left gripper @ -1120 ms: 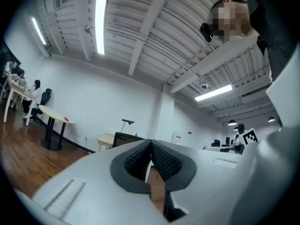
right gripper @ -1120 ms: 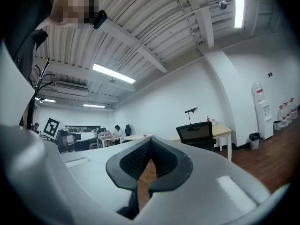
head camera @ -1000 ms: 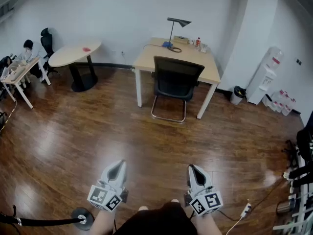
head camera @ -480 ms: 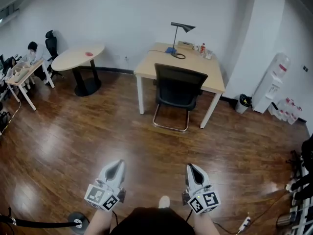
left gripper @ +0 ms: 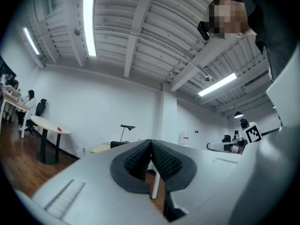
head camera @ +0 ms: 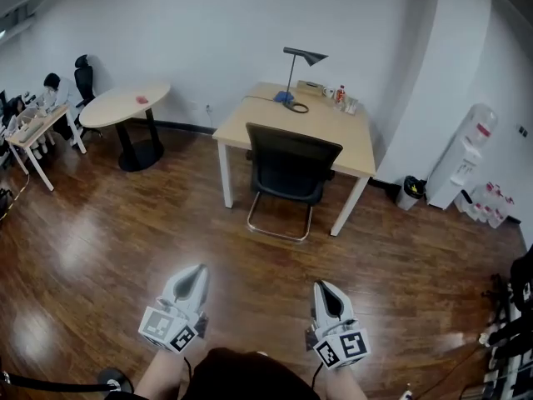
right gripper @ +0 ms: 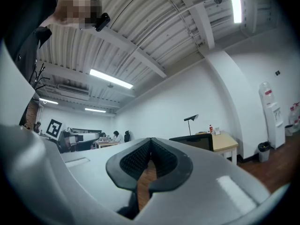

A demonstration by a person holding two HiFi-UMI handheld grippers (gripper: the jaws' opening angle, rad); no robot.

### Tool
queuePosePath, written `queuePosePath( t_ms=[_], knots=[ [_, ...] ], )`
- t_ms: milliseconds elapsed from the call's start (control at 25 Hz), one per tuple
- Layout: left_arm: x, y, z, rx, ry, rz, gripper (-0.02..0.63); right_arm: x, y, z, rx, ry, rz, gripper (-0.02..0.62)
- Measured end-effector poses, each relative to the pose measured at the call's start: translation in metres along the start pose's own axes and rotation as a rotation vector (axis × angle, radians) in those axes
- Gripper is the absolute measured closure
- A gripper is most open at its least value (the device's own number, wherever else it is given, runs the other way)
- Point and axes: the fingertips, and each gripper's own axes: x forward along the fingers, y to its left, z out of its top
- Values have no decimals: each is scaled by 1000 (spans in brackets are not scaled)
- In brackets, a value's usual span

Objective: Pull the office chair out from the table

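A black office chair (head camera: 290, 167) with a chrome sled base is tucked under the front edge of a light wooden table (head camera: 321, 133) against the far wall. Both grippers hang low in the head view, well short of the chair. My left gripper (head camera: 193, 271) is shut with nothing in it. My right gripper (head camera: 323, 287) is also shut and empty. In the right gripper view the chair back (right gripper: 197, 141) and the table (right gripper: 227, 141) lie ahead to the right. The left gripper view shows its closed jaws pointing at the table (left gripper: 104, 148).
A black desk lamp (head camera: 298, 65) and small bottles stand on the table. A round table (head camera: 125, 107) and a desk with seated people are at the far left. A water dispenser (head camera: 471, 152) and a bin (head camera: 410, 192) stand at the right. Wooden floor (head camera: 125, 248) lies between me and the chair.
The chair and table have grown larger and shifted lower in the head view as I came closer. Both grippers stay shut and keep their place before me.
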Motion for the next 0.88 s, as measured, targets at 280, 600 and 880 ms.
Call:
queuePosePath(
  t_ms=[280, 600, 880],
  knots=[
    [37, -1, -22, -38, 52, -6, 604, 8, -43, -16, 54, 27, -58, 581],
    [87, 12, -49, -39, 108, -73, 604, 44, -72, -28, 35, 55, -87, 581],
    [157, 45, -52, -56, 106, -122, 604, 106, -101, -21, 44, 38, -112, 581]
  ],
)
